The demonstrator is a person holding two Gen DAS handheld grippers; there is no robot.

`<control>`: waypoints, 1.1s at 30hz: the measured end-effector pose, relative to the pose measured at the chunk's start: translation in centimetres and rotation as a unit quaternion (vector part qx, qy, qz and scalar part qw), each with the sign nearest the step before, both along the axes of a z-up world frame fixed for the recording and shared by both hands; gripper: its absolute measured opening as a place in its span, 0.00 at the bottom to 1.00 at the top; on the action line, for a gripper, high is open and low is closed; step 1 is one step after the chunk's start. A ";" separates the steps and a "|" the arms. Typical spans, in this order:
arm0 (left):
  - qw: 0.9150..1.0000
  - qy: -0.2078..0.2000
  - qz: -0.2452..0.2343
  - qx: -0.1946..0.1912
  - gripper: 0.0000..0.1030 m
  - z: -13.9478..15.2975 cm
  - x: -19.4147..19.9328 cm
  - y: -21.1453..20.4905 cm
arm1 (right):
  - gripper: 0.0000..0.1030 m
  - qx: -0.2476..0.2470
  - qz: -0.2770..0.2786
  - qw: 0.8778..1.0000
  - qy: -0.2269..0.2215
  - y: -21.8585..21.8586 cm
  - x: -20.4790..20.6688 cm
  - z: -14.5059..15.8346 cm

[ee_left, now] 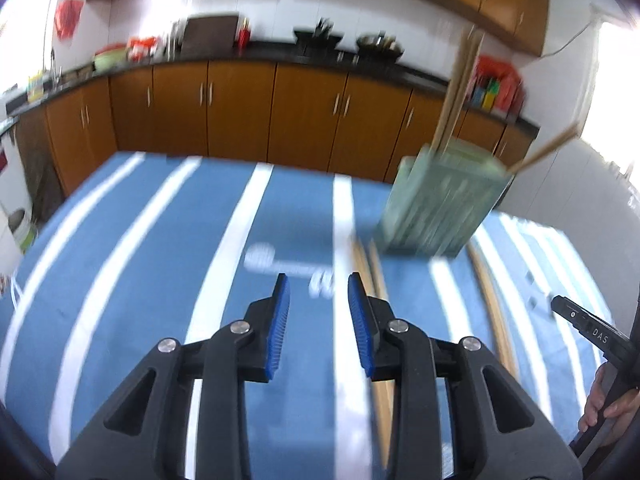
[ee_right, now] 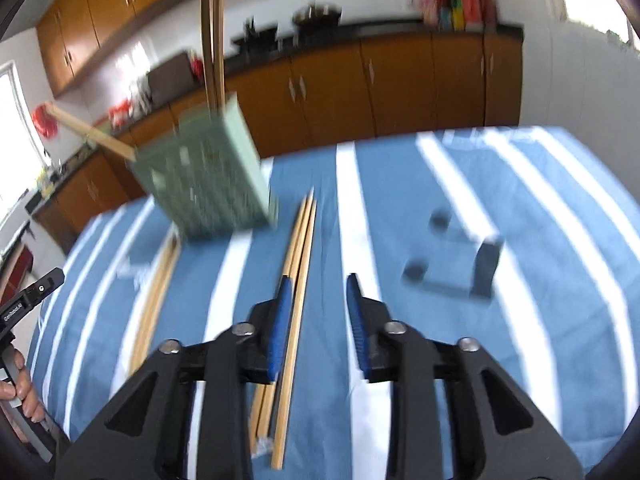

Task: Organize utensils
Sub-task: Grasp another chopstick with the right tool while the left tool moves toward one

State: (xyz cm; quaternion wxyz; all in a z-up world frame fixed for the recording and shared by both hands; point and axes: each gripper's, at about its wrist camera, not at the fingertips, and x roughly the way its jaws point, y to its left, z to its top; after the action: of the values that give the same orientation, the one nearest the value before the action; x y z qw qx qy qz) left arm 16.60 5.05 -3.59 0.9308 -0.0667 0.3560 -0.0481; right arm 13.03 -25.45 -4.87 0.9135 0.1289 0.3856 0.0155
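While both pictures are blurry, the main things can still be made out. The left gripper [ee_left: 316, 294] hangs over a blue cloth [ee_left: 120, 260] with white stripes. Its blue pads [ee_left: 280, 320] are spread apart and nothing is between them. The right gripper [ee_right: 316, 296] is spread too, and holds nothing. Its left pad [ee_right: 280, 320] is right over a bunch of chopsticks [ee_right: 298, 248] that lie flat on the cloth. I cannot tell if it touches them.

A green holder [ee_right: 208, 176] stands on the cloth behind those chopsticks. Some sticks [ee_right: 212, 40] poke up out of it, and one stick [ee_right: 92, 132] leans out to the side. More chopsticks [ee_right: 156, 300] lie on the cloth on the holder's other side. A black stand [ee_right: 460, 264] sits on the cloth, well apart from the holder. Brown cabinets [ee_left: 240, 112] run along the wall behind.
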 end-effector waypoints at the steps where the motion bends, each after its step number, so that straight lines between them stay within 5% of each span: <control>1: 1.000 0.009 -0.001 0.000 0.30 -0.7 -0.1 0.1 | 0.22 0.002 0.005 1.000 0.007 0.2 -0.1 -0.7; 11: 0.999 0.043 -0.031 0.001 0.30 -3.1 -0.3 -1.2 | 0.13 -0.021 0.037 0.997 0.063 3.2 1.0 -4.0; 18: 0.996 0.059 -0.064 -0.010 0.28 -4.2 0.0 -2.8 | 0.07 -0.064 0.007 0.996 0.060 2.5 1.0 -4.3; 24: 0.992 0.081 -0.092 -0.007 0.16 -5.6 0.4 -4.4 | 0.07 -0.037 -0.015 0.997 0.061 0.7 1.1 -4.4; 33: 0.991 0.095 -0.094 0.029 0.12 -6.9 1.0 -5.7 | 0.07 -0.044 -0.009 0.997 0.059 0.9 1.0 -4.4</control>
State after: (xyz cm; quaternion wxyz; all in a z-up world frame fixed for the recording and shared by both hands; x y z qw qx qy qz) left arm 17.59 -0.68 -10.44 0.8857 -0.0099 0.4487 -0.1190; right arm 14.06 -24.58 -9.24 0.8941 0.0926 0.4378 -0.0176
